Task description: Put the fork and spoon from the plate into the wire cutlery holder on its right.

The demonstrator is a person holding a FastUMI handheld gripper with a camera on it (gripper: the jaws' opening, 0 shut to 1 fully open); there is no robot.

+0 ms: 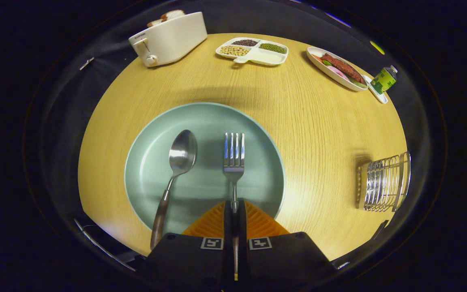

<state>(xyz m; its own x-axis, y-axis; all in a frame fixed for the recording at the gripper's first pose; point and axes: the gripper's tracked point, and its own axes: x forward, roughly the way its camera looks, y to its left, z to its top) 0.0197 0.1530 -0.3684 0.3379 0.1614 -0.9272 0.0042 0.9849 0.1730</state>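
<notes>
Jaws clamped on fork (234,156) handle above plate (152,134), spoon (176,170) alongside; toaster (170,38) lettering unreadable

**Count of things on the round table**

One gripper (234,207), its fingers closed on the handle of the one fork (234,156). One spoon (176,170) at nine o'clock of the fork, both on the one green plate (148,162). One wire cutlery holder (383,182) at three o'clock of the plate. At twelve o'clock, one divided dish (258,56) with three fillings; at eleven, one toaster (170,38); at one o'clock, one oval food dish (335,67) and one green bottle (384,79).
</notes>
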